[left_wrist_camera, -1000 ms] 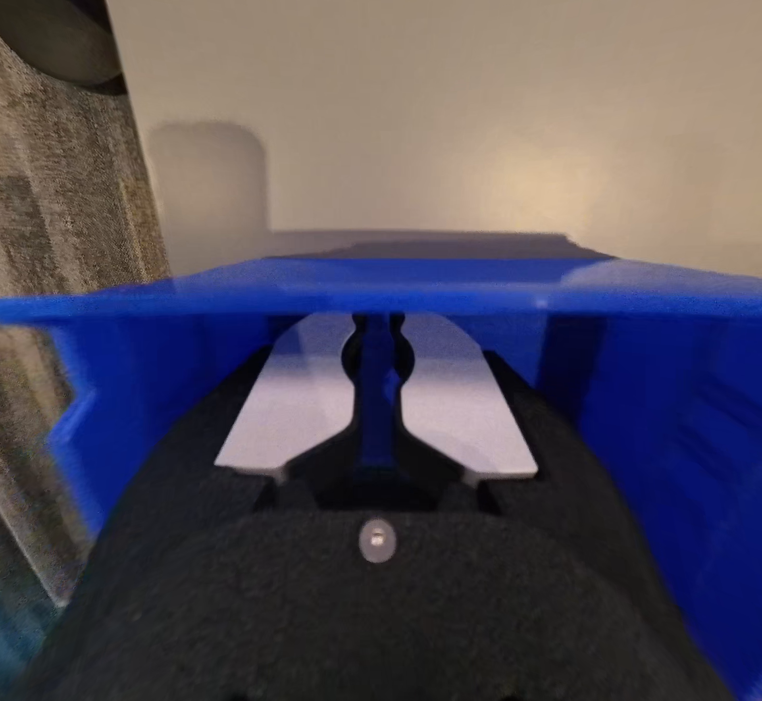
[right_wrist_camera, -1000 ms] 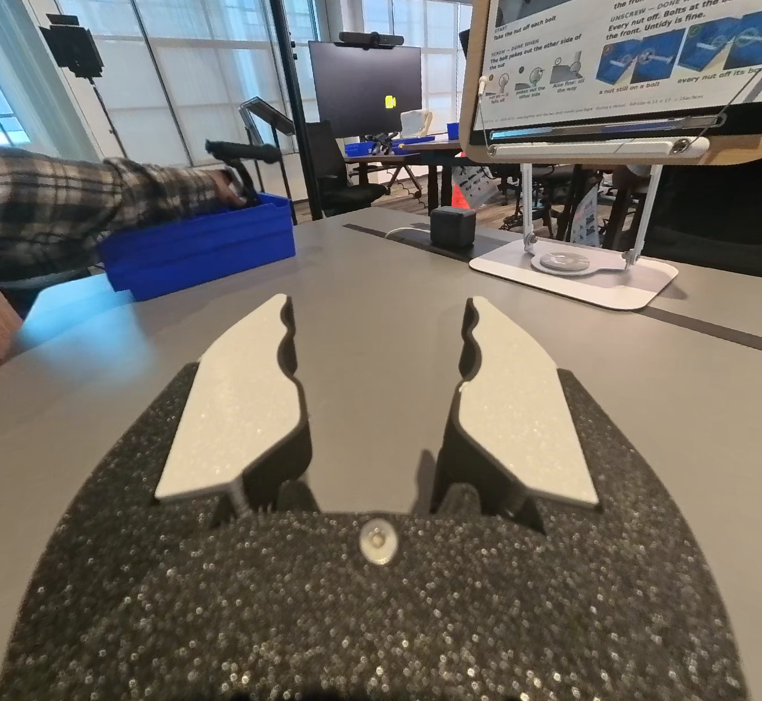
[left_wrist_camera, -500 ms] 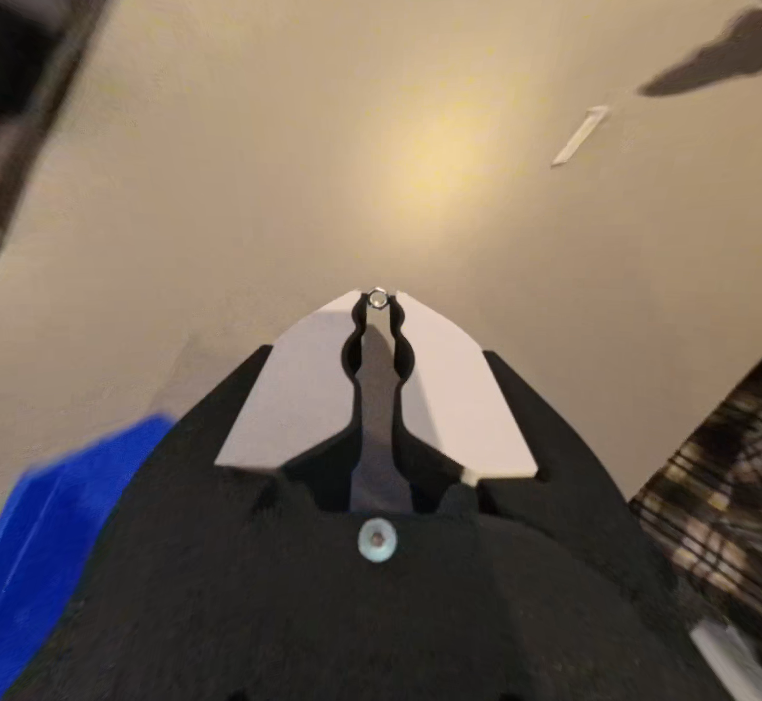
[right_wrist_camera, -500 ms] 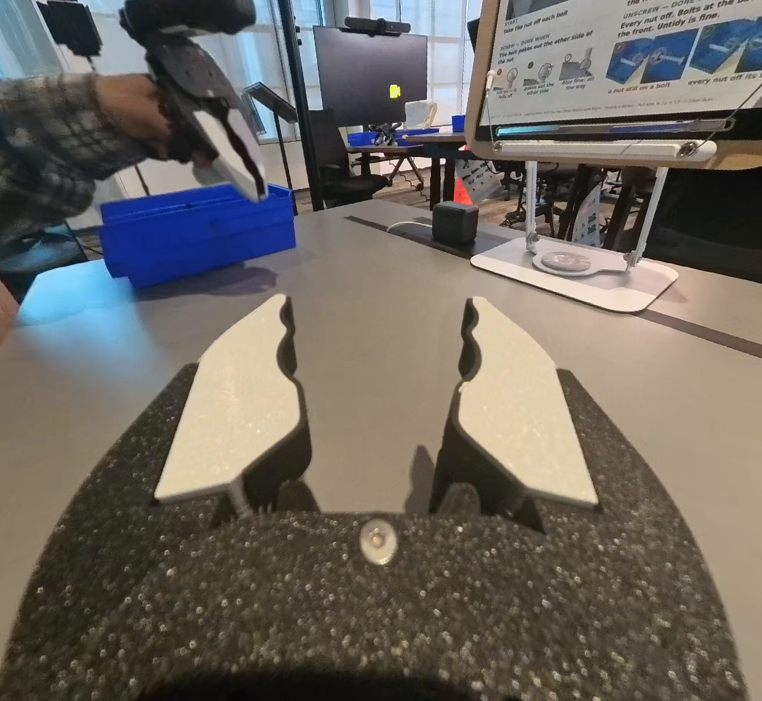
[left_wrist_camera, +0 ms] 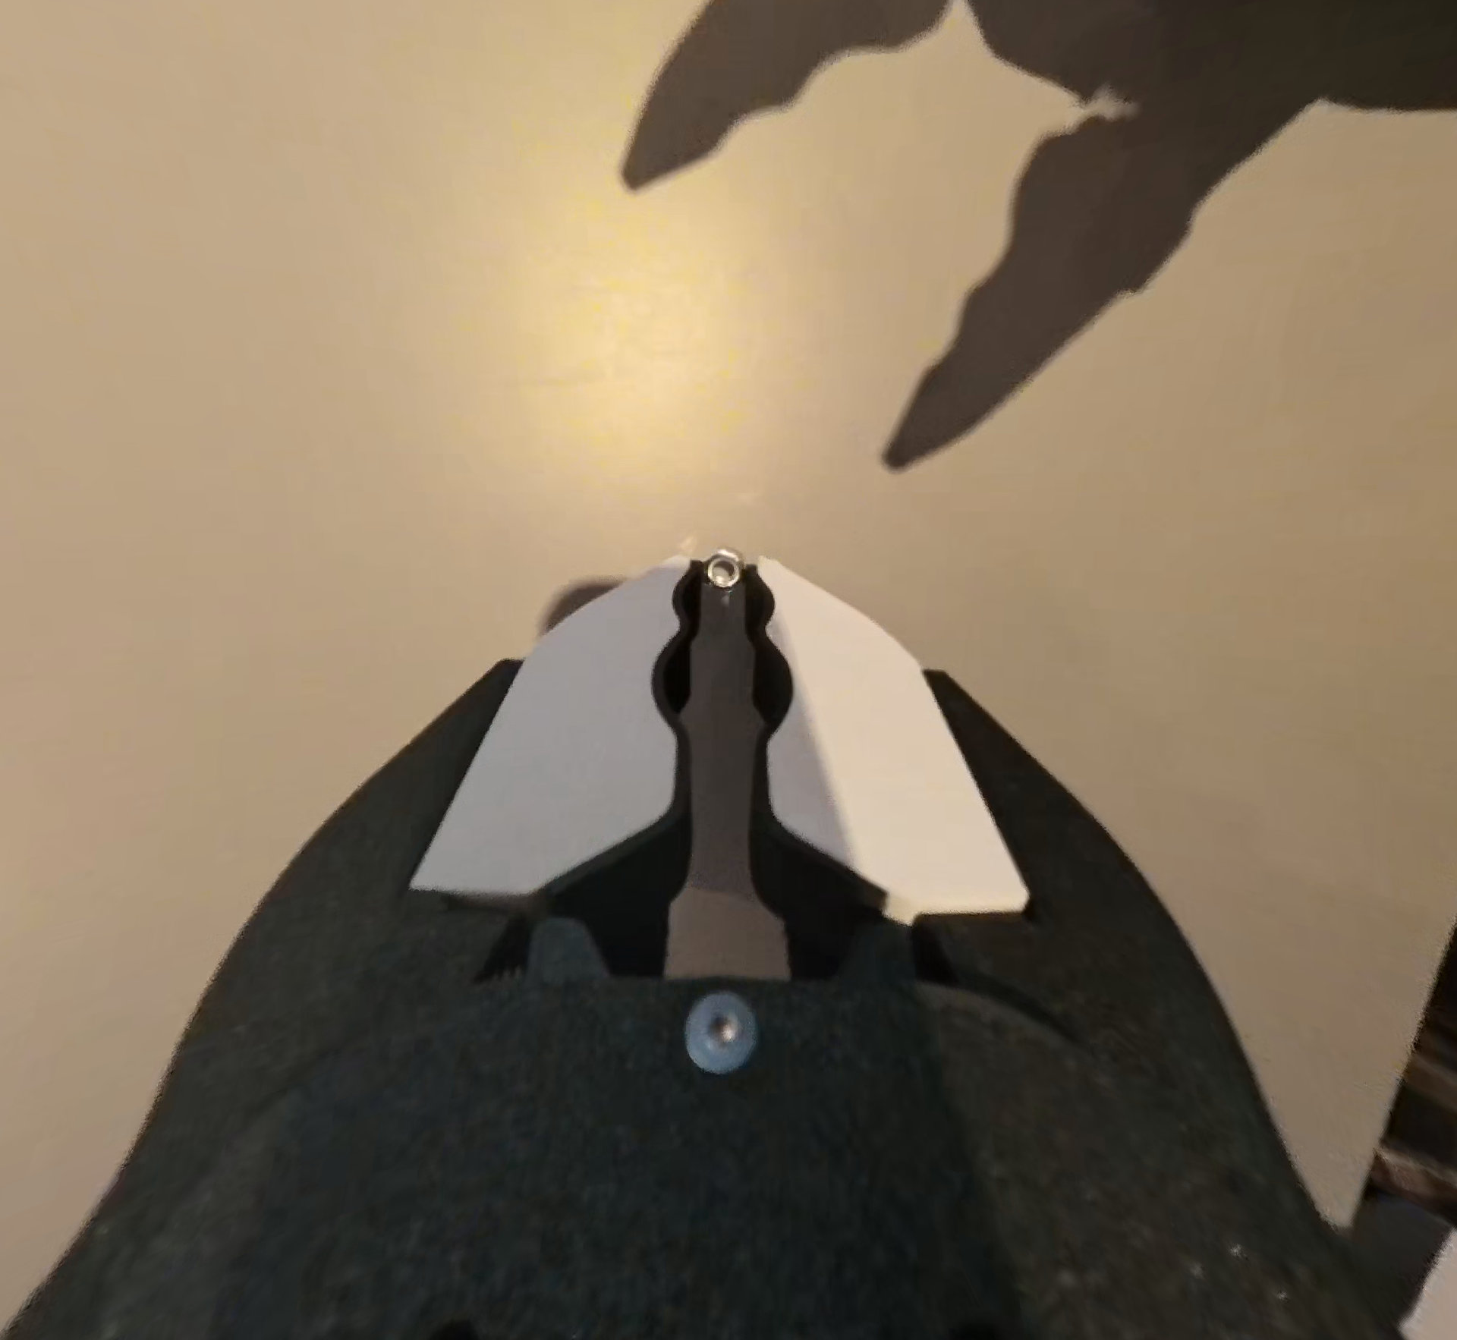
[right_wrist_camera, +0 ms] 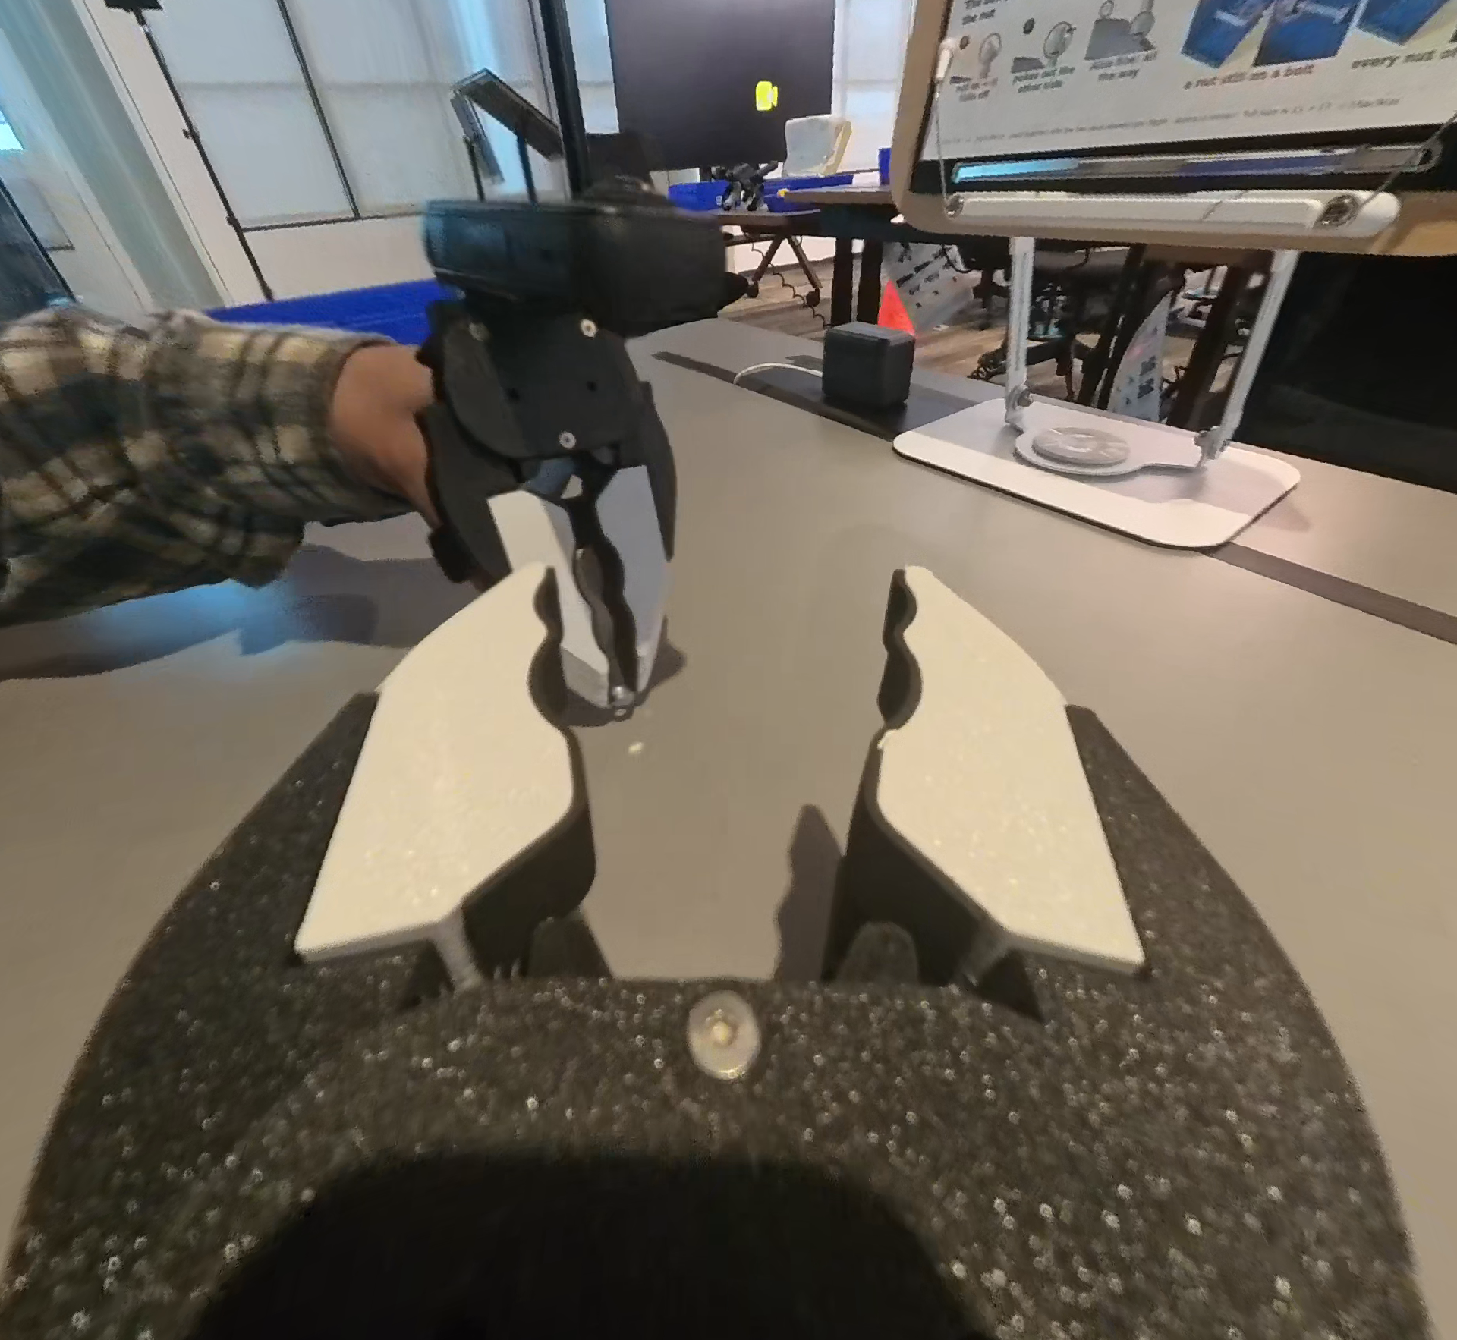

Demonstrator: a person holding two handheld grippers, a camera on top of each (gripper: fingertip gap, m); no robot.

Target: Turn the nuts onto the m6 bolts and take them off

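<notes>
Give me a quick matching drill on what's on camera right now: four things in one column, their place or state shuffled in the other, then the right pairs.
Things
1. left gripper
2. right gripper
3. blue bin
4. black cube

Place or state
A. on the table's dark strip, beside the white stand
B. pointing down at the table, fingertips closed on a small silver nut
C. far off, behind the plaid sleeve
D. jaws wide apart, nothing between them

Pairs: 1-B, 2-D, 3-C, 4-A
</notes>
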